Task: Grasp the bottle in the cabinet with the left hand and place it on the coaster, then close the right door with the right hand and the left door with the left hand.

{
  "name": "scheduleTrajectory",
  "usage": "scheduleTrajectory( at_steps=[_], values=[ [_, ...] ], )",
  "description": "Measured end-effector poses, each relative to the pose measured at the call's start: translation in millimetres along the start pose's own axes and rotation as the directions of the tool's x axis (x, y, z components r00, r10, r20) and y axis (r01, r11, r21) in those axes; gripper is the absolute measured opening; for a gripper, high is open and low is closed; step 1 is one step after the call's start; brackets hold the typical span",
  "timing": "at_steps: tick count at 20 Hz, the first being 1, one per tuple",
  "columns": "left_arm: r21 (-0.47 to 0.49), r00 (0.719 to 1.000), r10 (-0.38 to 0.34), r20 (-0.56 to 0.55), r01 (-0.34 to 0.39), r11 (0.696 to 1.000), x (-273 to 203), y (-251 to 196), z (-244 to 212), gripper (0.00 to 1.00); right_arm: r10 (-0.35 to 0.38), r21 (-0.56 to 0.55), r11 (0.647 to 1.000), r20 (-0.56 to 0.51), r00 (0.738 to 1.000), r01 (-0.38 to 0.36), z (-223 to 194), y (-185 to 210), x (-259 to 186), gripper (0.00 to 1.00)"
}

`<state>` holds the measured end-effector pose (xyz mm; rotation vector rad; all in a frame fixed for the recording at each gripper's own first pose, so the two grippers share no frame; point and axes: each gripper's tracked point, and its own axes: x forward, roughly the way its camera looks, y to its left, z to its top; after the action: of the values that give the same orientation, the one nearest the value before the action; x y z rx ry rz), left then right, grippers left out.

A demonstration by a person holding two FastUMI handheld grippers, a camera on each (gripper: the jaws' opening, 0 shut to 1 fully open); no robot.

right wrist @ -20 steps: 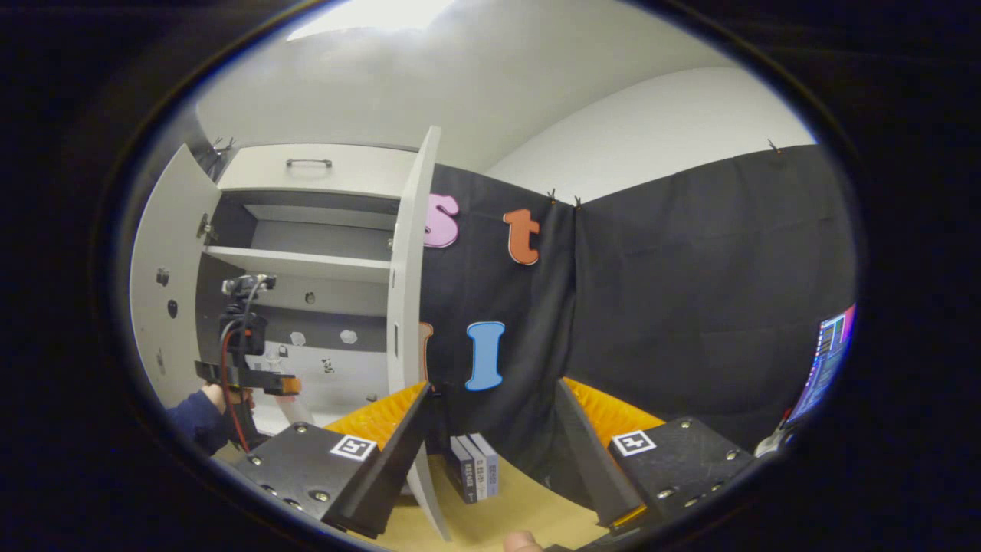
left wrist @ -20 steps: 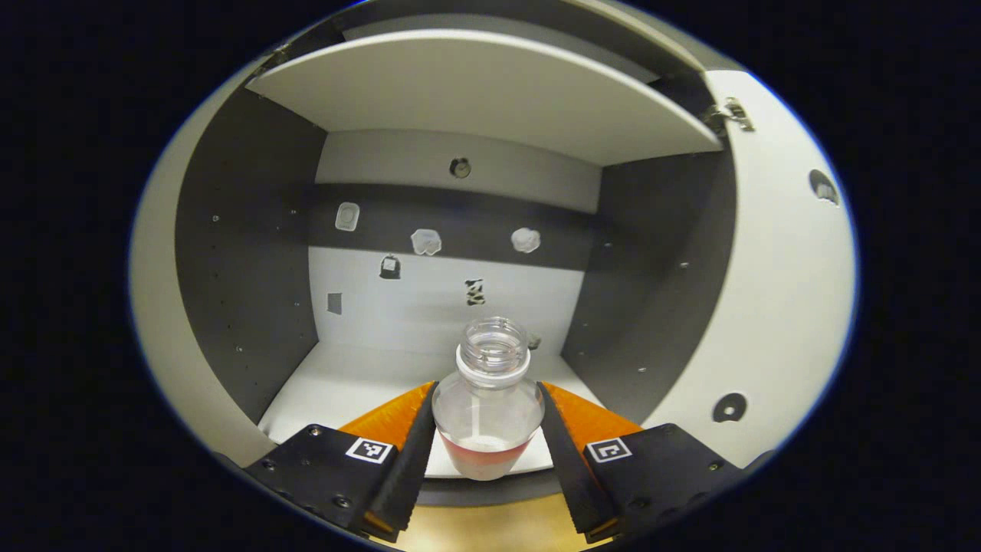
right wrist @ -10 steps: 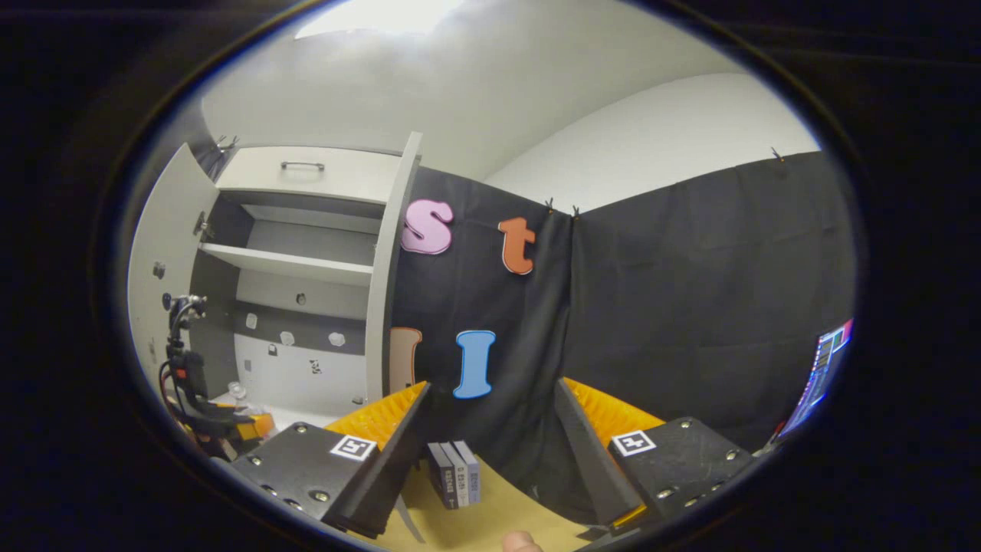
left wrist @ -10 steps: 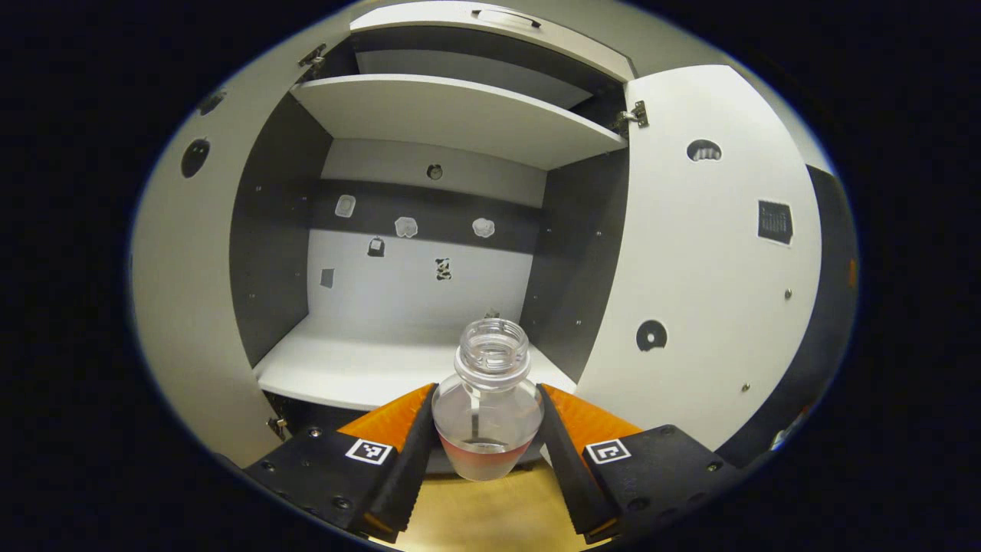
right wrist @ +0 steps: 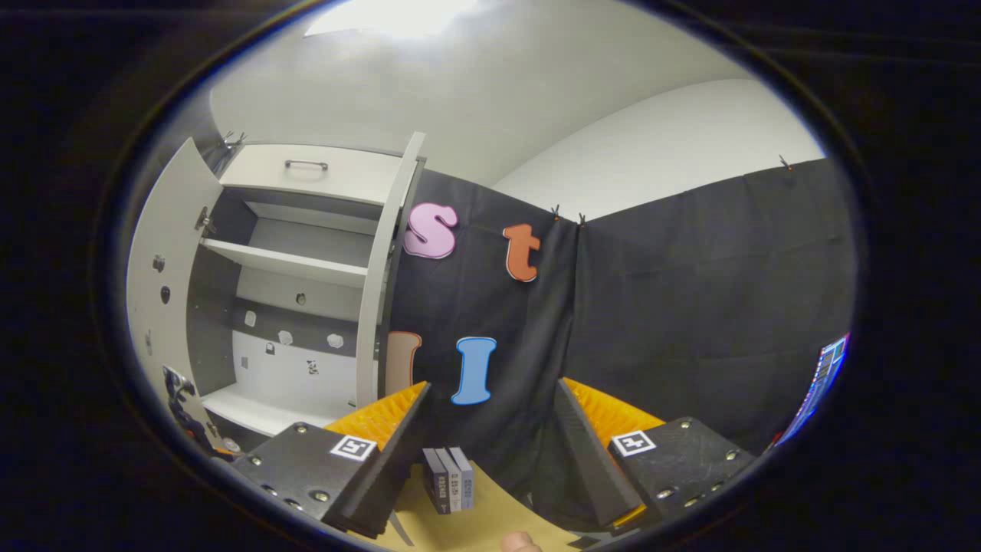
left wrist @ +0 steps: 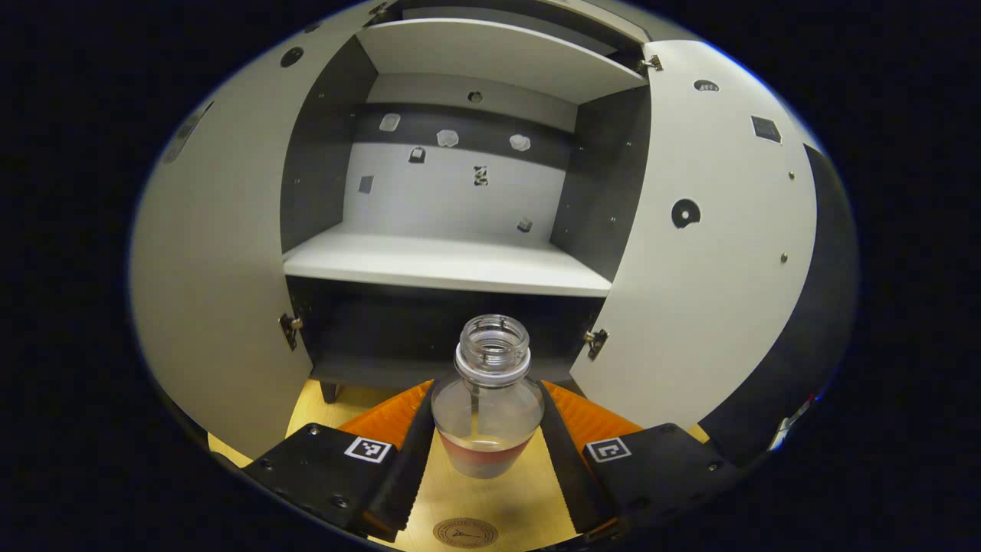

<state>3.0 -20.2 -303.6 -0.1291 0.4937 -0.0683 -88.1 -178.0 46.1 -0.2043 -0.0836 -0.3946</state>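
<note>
The cabinet (left wrist: 448,261) stands with both doors swung wide, the left door (left wrist: 211,253) and right door (left wrist: 709,230) flanking its bare lower shelf, and the wooden tabletop (left wrist: 498,491) lies open in front of it. The bottle (left wrist: 488,406), clear, uncapped and upright with a little reddish liquid at the bottom, is out in front of the cabinet above the tabletop, clamped between the jaws of the left gripper (left wrist: 488,460), with the round coaster (left wrist: 465,532) just below it. The right gripper (right wrist: 490,452) hangs to the right of the cabinet over three small books (right wrist: 450,479), jaws spread and holding nothing.
</note>
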Motion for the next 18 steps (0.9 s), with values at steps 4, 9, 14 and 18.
scheduleTrajectory(
  at_steps=[4,9,14,18],
  values=[
    [-0.012,0.999,0.022,-0.043,-0.023,1.0,0,11,-35,0.77,0.004,0.003,1.0,-0.002,1.0,-0.004,-1,-1,1,0.96],
    [-0.047,0.995,0.033,-0.091,-0.037,0.998,-2,22,-68,0.78,0.009,-0.004,1.0,-0.004,1.0,-0.009,-2,-2,-1,0.96],
    [-0.047,0.994,-0.012,-0.104,0.007,0.999,-5,20,-90,0.78,0.022,-0.011,1.0,0.004,1.0,-0.022,1,1,-1,0.94],
    [-0.077,0.986,-0.056,-0.159,0.044,0.996,-6,12,-119,0.78,0.03,-0.018,0.999,0.004,1.0,-0.03,-1,5,0,0.96]
  ],
)
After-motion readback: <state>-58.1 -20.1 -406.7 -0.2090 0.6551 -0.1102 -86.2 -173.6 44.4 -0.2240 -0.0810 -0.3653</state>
